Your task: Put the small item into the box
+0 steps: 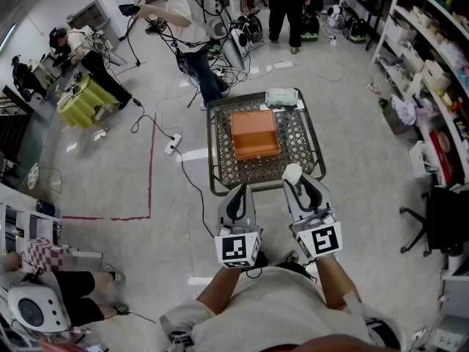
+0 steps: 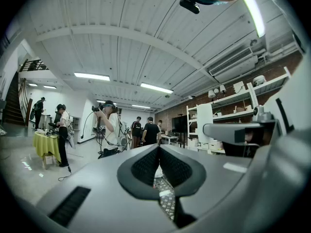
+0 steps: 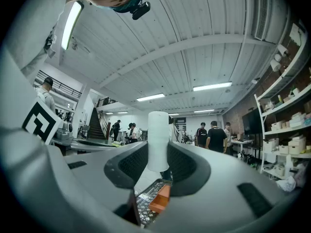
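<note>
An orange box (image 1: pixel 255 133) lies closed on a metal mesh table (image 1: pixel 220 176). The small item is a white cylinder (image 1: pixel 292 171), and my right gripper (image 1: pixel 294 176) is shut on it, upright, just above the table's near edge. The right gripper view shows the white cylinder (image 3: pixel 158 140) clamped between the pads, with the orange box (image 3: pixel 160 199) below and ahead. To the left of it, over the near edge, my left gripper (image 1: pixel 242 191) is shut with nothing in it. In the left gripper view, the pads of my left gripper (image 2: pixel 158 154) meet.
A white bag (image 1: pixel 281 97) lies at the table's far end. Cables (image 1: pixel 189 182) and a power strip (image 1: pixel 173 144) lie on the floor to the left, with a red tape line (image 1: pixel 152 160). People stand beyond the table. Shelves (image 1: pixel 432 64) and a black chair (image 1: pixel 440 222) are on the right.
</note>
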Motion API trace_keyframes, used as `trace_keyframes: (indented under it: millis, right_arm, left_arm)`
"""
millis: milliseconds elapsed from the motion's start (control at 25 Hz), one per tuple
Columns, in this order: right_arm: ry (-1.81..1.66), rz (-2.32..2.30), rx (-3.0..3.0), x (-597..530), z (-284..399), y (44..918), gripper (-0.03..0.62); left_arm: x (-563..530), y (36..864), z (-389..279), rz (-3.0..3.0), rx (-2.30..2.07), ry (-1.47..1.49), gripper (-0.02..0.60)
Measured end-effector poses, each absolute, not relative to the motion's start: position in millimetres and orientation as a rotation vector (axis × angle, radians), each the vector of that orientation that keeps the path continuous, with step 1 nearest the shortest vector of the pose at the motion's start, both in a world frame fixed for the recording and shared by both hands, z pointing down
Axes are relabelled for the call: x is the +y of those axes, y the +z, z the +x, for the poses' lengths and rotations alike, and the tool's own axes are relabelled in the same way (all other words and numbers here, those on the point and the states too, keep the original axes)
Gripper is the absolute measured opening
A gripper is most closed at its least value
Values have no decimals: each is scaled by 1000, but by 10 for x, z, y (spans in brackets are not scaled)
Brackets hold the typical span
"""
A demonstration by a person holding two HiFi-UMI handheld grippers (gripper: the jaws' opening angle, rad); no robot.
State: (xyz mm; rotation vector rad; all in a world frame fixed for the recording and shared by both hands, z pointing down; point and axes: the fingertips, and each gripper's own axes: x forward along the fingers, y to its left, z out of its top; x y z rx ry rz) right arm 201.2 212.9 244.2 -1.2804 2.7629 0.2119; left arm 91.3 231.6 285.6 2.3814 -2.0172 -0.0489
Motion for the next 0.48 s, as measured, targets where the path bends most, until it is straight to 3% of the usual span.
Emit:
trace_keyframes:
  millis: [480]
  right_arm:
    - [192,-1241,2801,2036,1587,2557,120]
  left_arm:
    - [2232,2949,570,2368,-2007,-48,9]
